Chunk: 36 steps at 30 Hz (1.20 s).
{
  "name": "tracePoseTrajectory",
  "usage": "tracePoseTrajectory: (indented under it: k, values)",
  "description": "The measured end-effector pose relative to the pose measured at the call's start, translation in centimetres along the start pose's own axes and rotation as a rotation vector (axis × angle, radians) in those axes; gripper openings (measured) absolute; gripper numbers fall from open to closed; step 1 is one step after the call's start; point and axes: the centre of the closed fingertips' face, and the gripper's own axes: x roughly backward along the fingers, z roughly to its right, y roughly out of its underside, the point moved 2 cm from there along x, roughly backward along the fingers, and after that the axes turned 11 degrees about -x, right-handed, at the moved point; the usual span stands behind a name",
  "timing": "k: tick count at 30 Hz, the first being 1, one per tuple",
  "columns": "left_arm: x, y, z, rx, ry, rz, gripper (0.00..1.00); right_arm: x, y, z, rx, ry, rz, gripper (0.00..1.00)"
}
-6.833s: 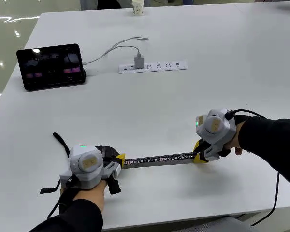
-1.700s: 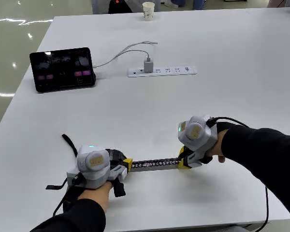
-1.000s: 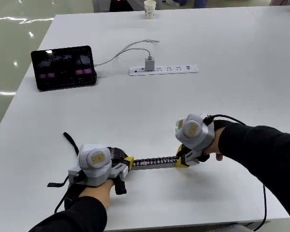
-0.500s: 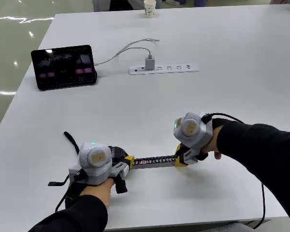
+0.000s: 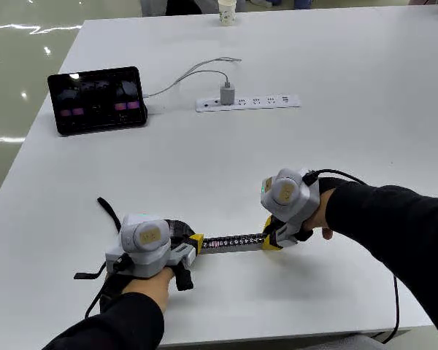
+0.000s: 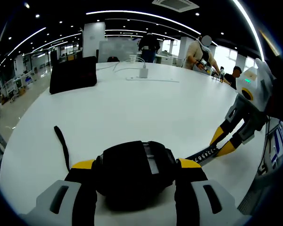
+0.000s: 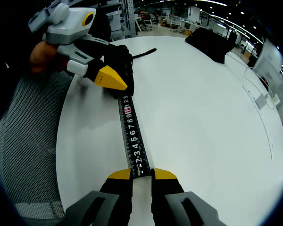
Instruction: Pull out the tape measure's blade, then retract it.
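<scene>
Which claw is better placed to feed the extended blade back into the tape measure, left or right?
Likely right. The right claw is shut on the tip of the blade, in line with the case, so it can guide the tip in. The left claw clamps the case, steadying it.

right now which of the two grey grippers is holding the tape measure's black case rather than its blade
The left gripper: its yellow-tipped fingers clamp the black round case. The right gripper pinches the end of the numbered blade.

Two hand-held grippers, left [image 6: 137, 165] and right [image 7: 141, 175], one tape measure [image 5: 230, 241], one tablet [image 5: 97, 99], one power strip [image 5: 259, 102], one cup [image 5: 226, 11].
</scene>
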Motion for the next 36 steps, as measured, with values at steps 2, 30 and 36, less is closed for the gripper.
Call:
tracePoseTrajectory:
  k: [2, 30, 36]
  values:
    - [0.0, 0.0, 0.0, 0.0, -0.001, 0.0, 0.62, 0.0, 0.0, 0.0, 0.0, 0.0, 0.001, 0.11]
    - [0.0, 0.1, 0.0, 0.001, 0.0, -0.001, 0.62, -0.8, -0.9, -0.4, -0.001, -0.01, 0.012, 0.11]
    - [0.0, 0.1, 0.0, 0.0, 0.001, -0.002, 0.62, -1.0, -1.3, -0.5, 0.005, -0.013, 0.016, 0.11]
